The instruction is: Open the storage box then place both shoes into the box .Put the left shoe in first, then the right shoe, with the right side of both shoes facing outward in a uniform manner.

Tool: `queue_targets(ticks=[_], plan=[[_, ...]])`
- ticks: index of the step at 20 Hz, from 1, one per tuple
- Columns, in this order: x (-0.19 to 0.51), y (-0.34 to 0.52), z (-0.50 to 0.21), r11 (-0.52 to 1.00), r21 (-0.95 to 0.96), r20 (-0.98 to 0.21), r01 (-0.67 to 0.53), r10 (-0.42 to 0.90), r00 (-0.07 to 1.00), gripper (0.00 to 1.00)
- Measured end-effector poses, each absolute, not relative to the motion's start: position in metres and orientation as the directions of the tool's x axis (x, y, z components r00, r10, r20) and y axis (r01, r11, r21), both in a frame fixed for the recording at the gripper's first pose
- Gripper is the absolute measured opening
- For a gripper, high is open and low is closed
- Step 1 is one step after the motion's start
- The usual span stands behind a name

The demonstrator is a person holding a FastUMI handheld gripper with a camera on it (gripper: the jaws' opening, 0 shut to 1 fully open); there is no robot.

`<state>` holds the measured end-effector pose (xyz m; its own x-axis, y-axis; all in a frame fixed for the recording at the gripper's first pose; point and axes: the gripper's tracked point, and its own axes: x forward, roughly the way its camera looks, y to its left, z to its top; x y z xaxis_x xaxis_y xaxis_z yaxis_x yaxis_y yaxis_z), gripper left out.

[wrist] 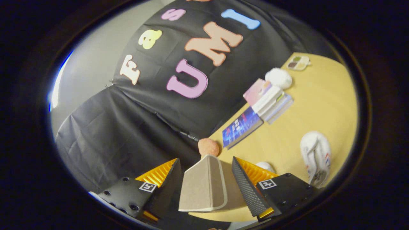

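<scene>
Claw (206,179) stands wide around the tan box lid (204,185), fingers clear of it; white shoe (315,156) lies beyond on the desk (319,105).

The hand-held gripper (206,179) has its two fingers spread, with the raised lid of the storage box (204,185) standing between them; whether either finger touches the lid cannot be told. Just beyond the lid's top edge sits an orange fuzzy ball (208,147) at the edge of the yellow bench (322,105). Past it lies a blue book (242,127), then a stack of books (270,100) and a white plush ball (279,78), with a small palette (298,62) farthest off. A white shoe (315,156) lies on the bench beside the right finger, and a small white object (265,166) peeks over that finger.
</scene>
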<state>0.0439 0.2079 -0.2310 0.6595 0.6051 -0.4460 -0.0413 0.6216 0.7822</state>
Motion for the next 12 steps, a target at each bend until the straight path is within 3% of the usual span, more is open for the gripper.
queue_targets(ticks=[6, 12], plan=[[-0.006, 0.244, -0.302, 0.553, 0.828, -0.527, 0.096, 0.708, 0.470, 0.99], [-0.028, 0.263, -0.336, 0.410, 0.870, -0.490, 0.275, 0.788, 0.374, 0.98]])
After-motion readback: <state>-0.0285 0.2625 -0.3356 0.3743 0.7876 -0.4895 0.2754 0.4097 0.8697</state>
